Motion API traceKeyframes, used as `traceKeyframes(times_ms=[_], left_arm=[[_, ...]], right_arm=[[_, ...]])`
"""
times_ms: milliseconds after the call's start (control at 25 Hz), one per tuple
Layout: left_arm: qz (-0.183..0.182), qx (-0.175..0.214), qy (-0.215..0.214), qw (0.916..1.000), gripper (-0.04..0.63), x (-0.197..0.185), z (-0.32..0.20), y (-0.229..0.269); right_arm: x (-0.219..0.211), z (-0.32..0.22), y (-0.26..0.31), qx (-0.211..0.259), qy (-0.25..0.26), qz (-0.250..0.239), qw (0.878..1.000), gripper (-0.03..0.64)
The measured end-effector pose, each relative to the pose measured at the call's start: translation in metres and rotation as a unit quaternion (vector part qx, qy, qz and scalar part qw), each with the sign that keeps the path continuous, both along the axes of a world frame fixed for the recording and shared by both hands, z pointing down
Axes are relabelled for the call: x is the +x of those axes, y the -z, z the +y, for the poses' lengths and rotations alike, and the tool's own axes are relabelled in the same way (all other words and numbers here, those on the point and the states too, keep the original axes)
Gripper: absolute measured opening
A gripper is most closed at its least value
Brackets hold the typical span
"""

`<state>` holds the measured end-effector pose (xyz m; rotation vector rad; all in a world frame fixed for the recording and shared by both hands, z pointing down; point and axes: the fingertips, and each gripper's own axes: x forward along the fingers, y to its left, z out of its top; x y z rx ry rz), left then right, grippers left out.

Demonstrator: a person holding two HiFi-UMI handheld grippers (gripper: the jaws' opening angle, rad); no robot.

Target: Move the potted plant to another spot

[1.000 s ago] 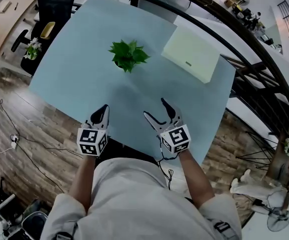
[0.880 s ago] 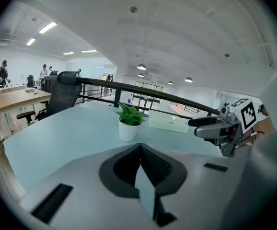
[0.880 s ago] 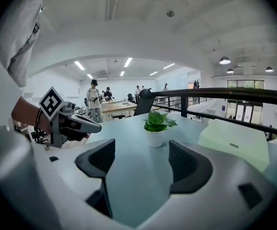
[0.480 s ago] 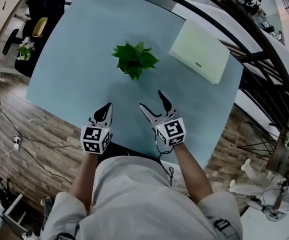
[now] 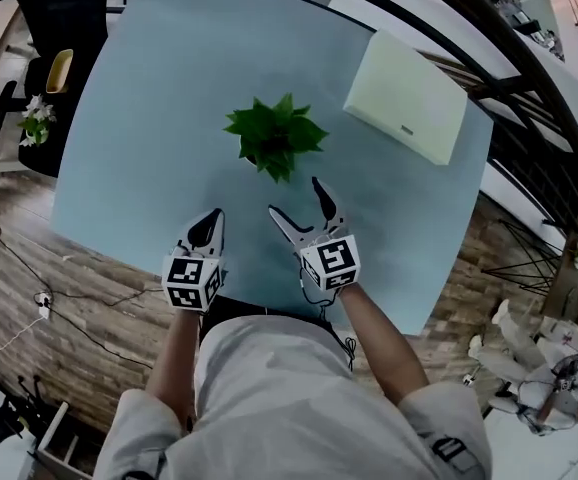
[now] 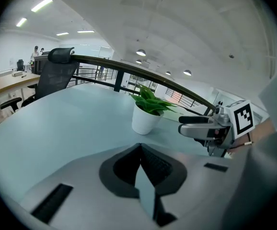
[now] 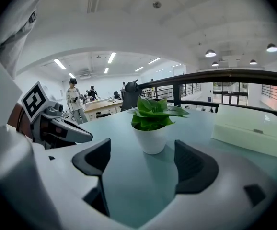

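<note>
A small green plant in a white pot (image 5: pixel 276 140) stands near the middle of the pale blue table (image 5: pixel 149 148). My right gripper (image 5: pixel 299 200) hovers just short of it, and its jaws have just been opening wide with nothing between them. In the right gripper view the potted plant (image 7: pixel 150 137) stands straight ahead of the gap, a little way off. My left gripper (image 5: pixel 208 226) is shut and empty, further left near the table's front edge. From the left gripper view the pot (image 6: pixel 145 119) shows ahead and to the right, with the right gripper (image 6: pixel 196 126) beside it.
A flat white box (image 5: pixel 406 98) lies at the table's back right, also seen in the right gripper view (image 7: pixel 251 130). A dark railing (image 5: pixel 529 78) curves behind the table. An office chair (image 6: pixel 54 75) stands at the far side. People stand at desks in the distance.
Both grippers have moved forward over the table toward the plant. The right gripper's jaws stand wider than before. The plant has not moved on the table.
</note>
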<state>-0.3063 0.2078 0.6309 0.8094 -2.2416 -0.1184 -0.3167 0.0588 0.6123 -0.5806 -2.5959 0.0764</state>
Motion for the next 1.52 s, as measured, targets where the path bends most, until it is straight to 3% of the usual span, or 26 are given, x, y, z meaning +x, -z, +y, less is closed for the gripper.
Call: traceKeyframes(times_ms=[400,760,1240,1520], left_arm=[[0.016,0.007,-0.032,0.9993,0.012,-0.037,0.008,-0.02],[0.038,0.002,-0.072,0.9967,0.012,-0.052,0.015,-0.038],[0.053,-0.008,-0.095,0.9941,0.012,-0.048,0.021,-0.047],[0.046,-0.003,-0.106,0.9933,0.012,-0.05,0.014,-0.042]], right_arm=[[-0.041,0.015,-0.014,0.013,-0.069,0.003,0.998,0.433],[-0.061,0.031,-0.024,-0.008,-0.166,-0.004,0.986,0.467],[-0.093,0.026,-0.033,0.002,-0.185,-0.015,0.983,0.506],[-0.091,0.022,-0.033,0.015,-0.183,-0.013,0.983,0.481]])
